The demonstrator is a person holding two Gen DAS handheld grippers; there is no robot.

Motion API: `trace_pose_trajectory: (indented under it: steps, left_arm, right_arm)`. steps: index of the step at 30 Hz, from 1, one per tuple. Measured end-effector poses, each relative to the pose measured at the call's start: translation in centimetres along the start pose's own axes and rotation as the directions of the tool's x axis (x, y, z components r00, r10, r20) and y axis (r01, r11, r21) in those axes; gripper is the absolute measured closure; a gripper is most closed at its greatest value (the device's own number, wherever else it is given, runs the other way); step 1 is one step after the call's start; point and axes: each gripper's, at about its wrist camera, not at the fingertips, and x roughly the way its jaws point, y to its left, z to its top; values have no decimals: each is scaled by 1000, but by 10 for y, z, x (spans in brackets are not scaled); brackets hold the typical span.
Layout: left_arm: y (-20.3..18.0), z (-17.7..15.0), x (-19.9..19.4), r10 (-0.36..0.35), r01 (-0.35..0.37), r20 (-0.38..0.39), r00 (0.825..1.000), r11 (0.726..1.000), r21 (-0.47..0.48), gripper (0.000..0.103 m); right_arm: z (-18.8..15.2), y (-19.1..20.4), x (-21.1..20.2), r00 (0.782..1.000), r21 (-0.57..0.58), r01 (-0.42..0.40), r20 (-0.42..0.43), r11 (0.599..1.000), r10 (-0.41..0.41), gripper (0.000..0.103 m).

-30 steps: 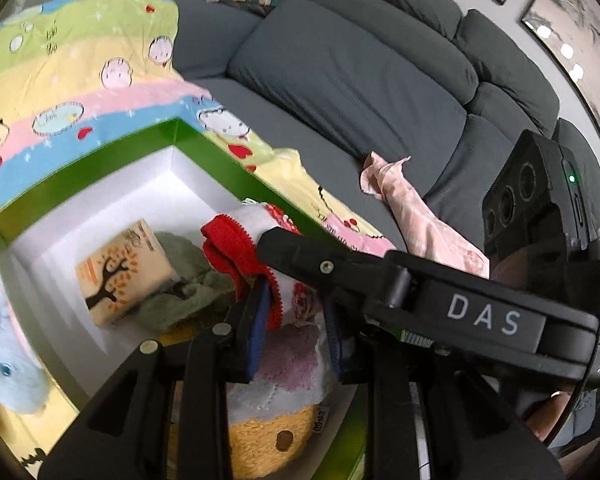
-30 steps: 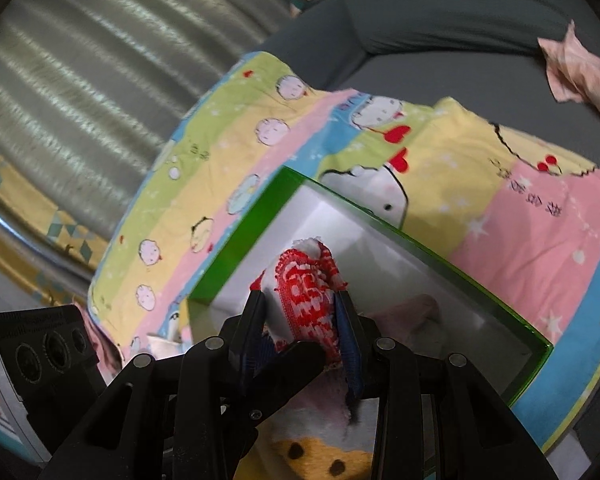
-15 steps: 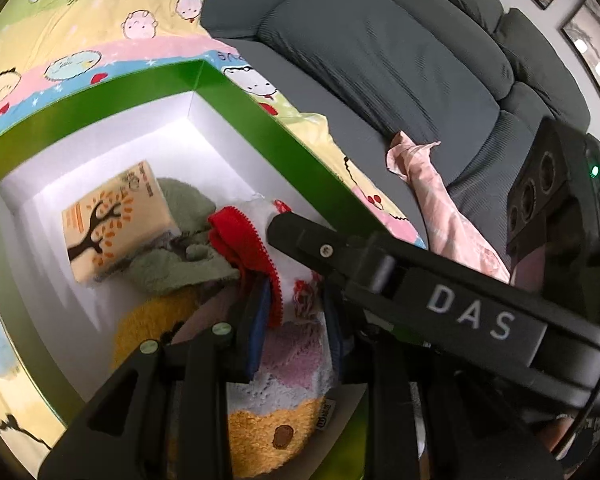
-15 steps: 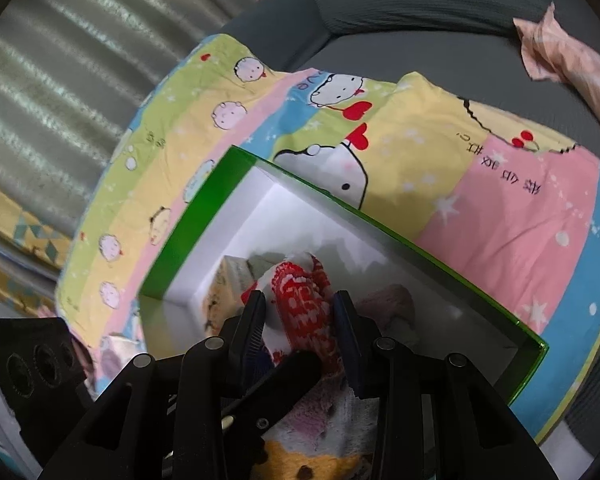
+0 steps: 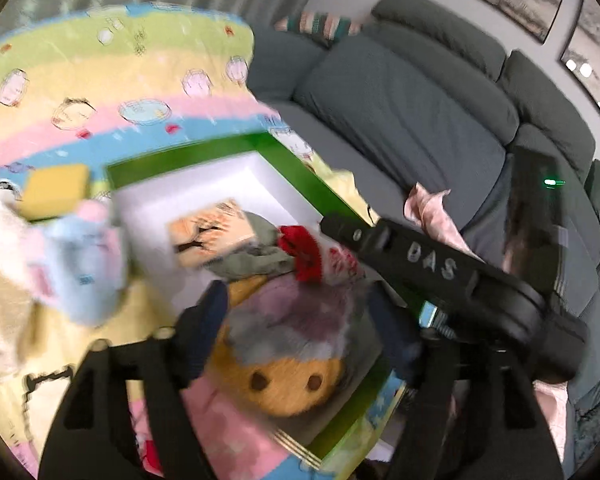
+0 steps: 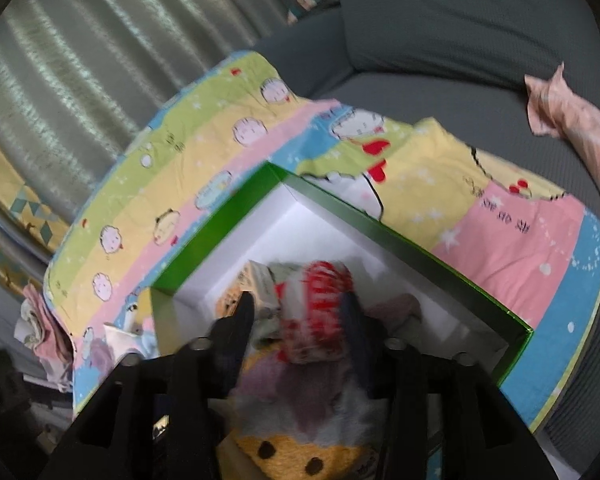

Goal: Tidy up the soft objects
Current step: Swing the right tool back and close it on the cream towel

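Observation:
A green box with a white inside (image 5: 204, 184) (image 6: 324, 224) lies on a cartoon blanket. In it are a tissue pack (image 5: 208, 232), a grey-green cloth (image 5: 256, 260), a red-and-white knitted sock (image 5: 312, 256) (image 6: 320, 312) and a plush cupcake toy (image 5: 292, 344) (image 6: 300, 428). My left gripper (image 5: 300, 316) is open above the cupcake toy. My right gripper (image 6: 296, 320) is open with the sock lying between its fingers. The right gripper's body crosses the left wrist view (image 5: 440, 272).
A yellow sponge (image 5: 56, 188) and a pale blue plush (image 5: 80, 264) lie on the blanket (image 6: 220, 136) left of the box. A pink cloth (image 6: 572, 112) (image 5: 428, 216) lies on the grey sofa (image 5: 400, 120). A curtain (image 6: 80, 60) hangs behind.
Both grippers have opened and pulled back from the box. The sock and cupcake toy now lie in the box. Both views are blurred by motion.

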Motion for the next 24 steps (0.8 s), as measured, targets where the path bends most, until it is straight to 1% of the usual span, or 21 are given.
trace_pose_trajectory:
  steps: [2, 4, 6, 8, 9, 10, 12, 13, 14, 15, 16, 17, 20, 21, 22, 23, 24]
  left_arm:
    - [11, -11, -26, 45, -45, 36, 998, 999, -21, 20]
    - [29, -28, -51, 110, -105, 62, 992, 992, -68, 18]
    - [48, -46, -75, 153, -141, 89, 984, 982, -121, 18]
    - [67, -62, -96, 214, -194, 113, 970, 967, -167, 18]
    - [75, -69, -106, 254, -230, 121, 960, 955, -185, 17]
    - [84, -76, -118, 302, -272, 132, 944, 941, -202, 16]
    - [100, -89, -138, 391, -350, 169, 905, 909, -229, 14]
    - [110, -96, -148, 417, -363, 197, 887, 895, -258, 14]
    - [119, -100, -155, 427, -360, 214, 879, 887, -289, 13]
    - [129, -106, -161, 450, -365, 221, 865, 868, -338, 13]
    - [139, -109, -166, 488, -388, 206, 848, 837, -386, 13]
    - [145, -112, -170, 513, -405, 194, 836, 816, -413, 13]
    - [156, -115, -178, 563, -438, 188, 805, 778, -451, 13]
    - [158, -116, -183, 583, -452, 188, 791, 763, -462, 13]
    - [161, -117, -186, 606, -470, 190, 773, 746, -471, 13]
    - [162, -118, -190, 627, -487, 187, 757, 730, -480, 13]
    - [164, -116, -190, 641, -500, 177, 747, 717, -486, 13]
  right_arm:
    - [-1, 9, -6, 999, -29, -6, 39, 1000, 7, 28]
    - [-3, 18, -8, 998, -60, -33, 51, 998, 36, 23]
    - [-6, 25, -6, 997, -72, -68, 38, 995, 71, 22]
    - [-9, 31, -6, 996, -70, -78, 33, 994, 81, 22]
    - [-11, 34, -6, 996, -72, -78, 34, 994, 81, 22]
    - [-14, 39, -7, 996, -89, -77, 35, 993, 81, 22]
    - [-19, 51, -7, 997, -140, -70, 32, 988, 75, 19]
    - [-21, 58, -7, 997, -172, -64, 32, 983, 70, 17]
    - [-24, 62, -7, 997, -192, -59, 34, 980, 67, 17]
    - [-27, 68, -7, 997, -214, -56, 39, 975, 66, 16]
    - [-32, 76, -8, 997, -237, -59, 40, 970, 71, 15]
    - [-36, 82, -8, 996, -254, -68, 34, 965, 79, 12]
    - [-52, 104, -6, 991, -333, -124, 2, 935, 132, 11]
    - [-55, 110, -5, 990, -352, -136, -8, 926, 142, 11]
    - [-62, 121, -2, 988, -376, -151, -22, 914, 154, 11]
    - [-65, 127, -1, 988, -382, -154, -33, 911, 153, 11]
    - [-69, 134, 2, 986, -381, -165, -57, 910, 155, 11]
